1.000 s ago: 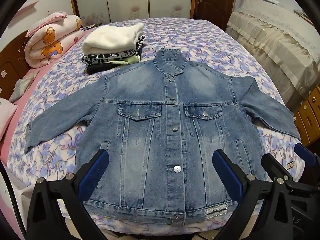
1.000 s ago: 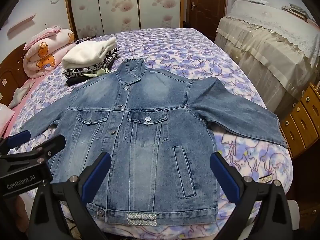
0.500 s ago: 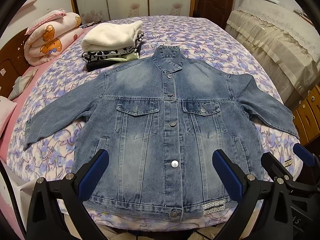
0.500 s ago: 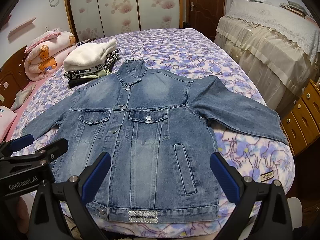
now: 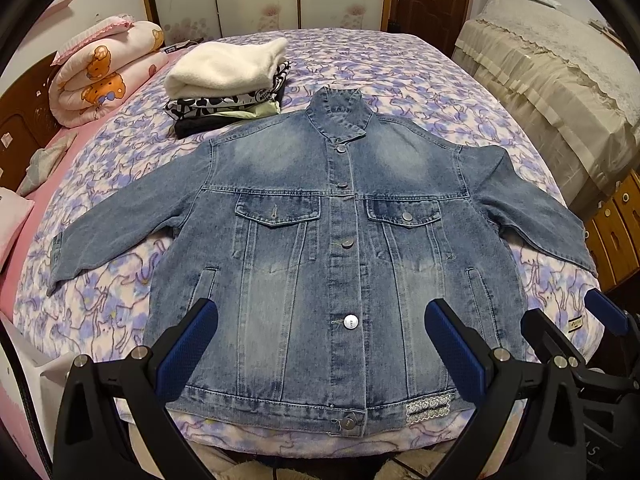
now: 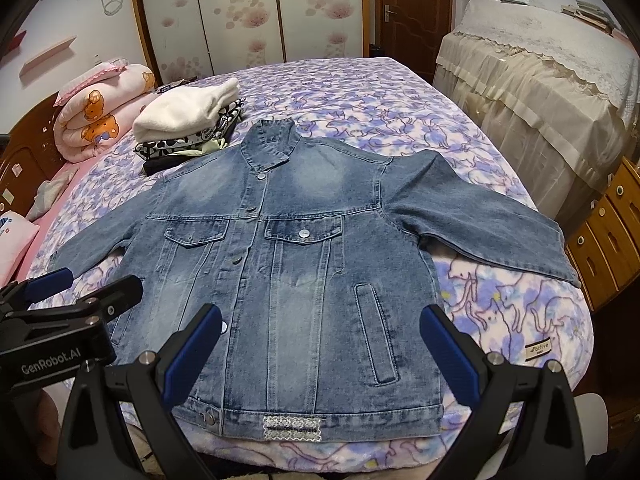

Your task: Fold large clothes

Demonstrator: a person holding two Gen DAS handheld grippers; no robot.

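Where the views begin, nearest the lens, the left gripper of black plastic with blue padded fingers hangs above the hem, fingers spread wide and holding nothing. The right gripper, same build, sits just beside it to the right, its blue pads likewise spread apart and empty; neither touches cloth. Below them lies the faded blue denim button-front jacket, spread flat and face up on the bed, buttoned, hem toward the cameras at the near edge of the mattress, collar pointing away. A small patterned grey-white label patch is sewn at the hem. Both sleeves are stretched outward; the right-hand sleeve reaches toward the bed's side edge, the left-hand sleeve angles down across the cover. Under the jacket is the purple-and-pink cat-print bedspread. Just past the jacket's left shoulder, touching or nearly touching it, stands a stack of folded clothes topped by a cream fleece garment. Farther left, a rolled pink bear-print quilt rests by the wooden headboard. To the right stands furniture under a beige lace-edged cover. Farthest off, floral-panelled wardrobe doors and a dark brown wooden door.
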